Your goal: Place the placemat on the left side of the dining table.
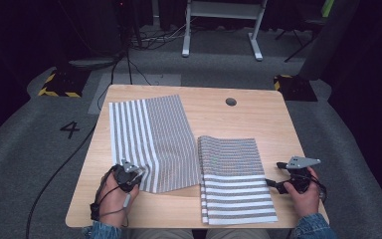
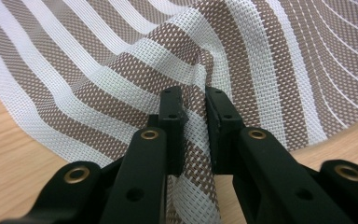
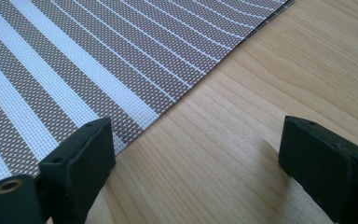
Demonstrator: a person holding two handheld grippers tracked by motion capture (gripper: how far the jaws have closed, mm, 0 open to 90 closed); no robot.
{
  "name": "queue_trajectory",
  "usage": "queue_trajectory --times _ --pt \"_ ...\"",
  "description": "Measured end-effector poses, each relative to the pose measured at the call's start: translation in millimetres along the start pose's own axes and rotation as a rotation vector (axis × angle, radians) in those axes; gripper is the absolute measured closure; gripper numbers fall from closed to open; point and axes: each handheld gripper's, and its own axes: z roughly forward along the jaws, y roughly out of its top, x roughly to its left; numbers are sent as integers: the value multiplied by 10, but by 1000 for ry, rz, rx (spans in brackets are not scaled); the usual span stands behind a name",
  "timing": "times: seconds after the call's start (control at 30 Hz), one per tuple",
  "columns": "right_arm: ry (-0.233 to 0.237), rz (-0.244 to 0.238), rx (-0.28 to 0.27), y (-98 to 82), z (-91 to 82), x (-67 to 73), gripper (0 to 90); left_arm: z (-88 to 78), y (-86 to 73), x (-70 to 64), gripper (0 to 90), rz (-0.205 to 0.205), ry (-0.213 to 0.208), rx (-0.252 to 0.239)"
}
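My left gripper (image 2: 195,109) pinches the near edge of the left mat (image 1: 151,139), and my jaws hide that bit. My right gripper (image 3: 193,158) is wide open over bare table (image 3: 270,84), just beside the folded mat (image 1: 234,179).

Left placemat (image 2: 121,70) edge hidden between pads; forearms (image 1: 308,226) cut off below.

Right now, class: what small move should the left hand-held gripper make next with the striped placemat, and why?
Probably lift and draw the pinched edge up and over. The left hand-held gripper has its pads closed on a raised fold of the left striped placemat, near its front edge, while the right hand-held gripper stands open beside the other placemat.
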Motion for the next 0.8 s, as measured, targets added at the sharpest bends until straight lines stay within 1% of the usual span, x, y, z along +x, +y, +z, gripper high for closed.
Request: queue_trajectory --times 0.07,0.13,0.17,0.2,0.27,0.3,0.33,0.43,0.5,0.57,0.63,0.67,0.7,0.73,0.77,0.8 --pt "1 -1 0 0 0 -1 108 -67 -17 81 787 6 10 -23" --pt "1 -1 0 0 0 -1 108 -128 -38 153 786 1 -1 -38" --pt "0 0 0 0 0 0 108 -164 -51 197 784 7 -1 -45" --pt "0 0 0 0 0 0 108 -199 -68 236 780 6 -8 -52" --pt "0 0 0 0 0 0 108 -261 -107 319 776 9 -40 -74" --pt "0 0 0 0 0 0 108 -293 -128 359 778 4 -54 -76" --pt "0 0 0 0 0 0 108 -326 -148 393 777 1 -56 -78" --pt "1 0 0 0 0 -1 108 -406 -200 492 782 10 -55 -80" --pt "1 -3 4 1 -4 -4 109 -429 -225 532 775 -6 -57 -73" --pt "1 -2 3 1 -3 -3 108 -439 -257 575 751 -15 -61 -50" --pt "1 0 1 0 -2 -1 108 -466 -276 615 731 -22 -51 -46" --pt "1 -1 2 0 -2 -2 108 -482 -290 638 721 -26 -30 -45" --pt "1 -1 -1 0 0 -2 108 -510 -304 670 762 -31 -16 -45" --pt "0 -1 2 1 -2 -1 108 -536 -319 694 738 -46 2 -56" --pt "0 0 0 0 0 -1 108 -557 -332 716 705 -60 3 -72" --pt "1 -2 1 0 -1 -3 108 -572 -341 729 642 -74 14 -89"
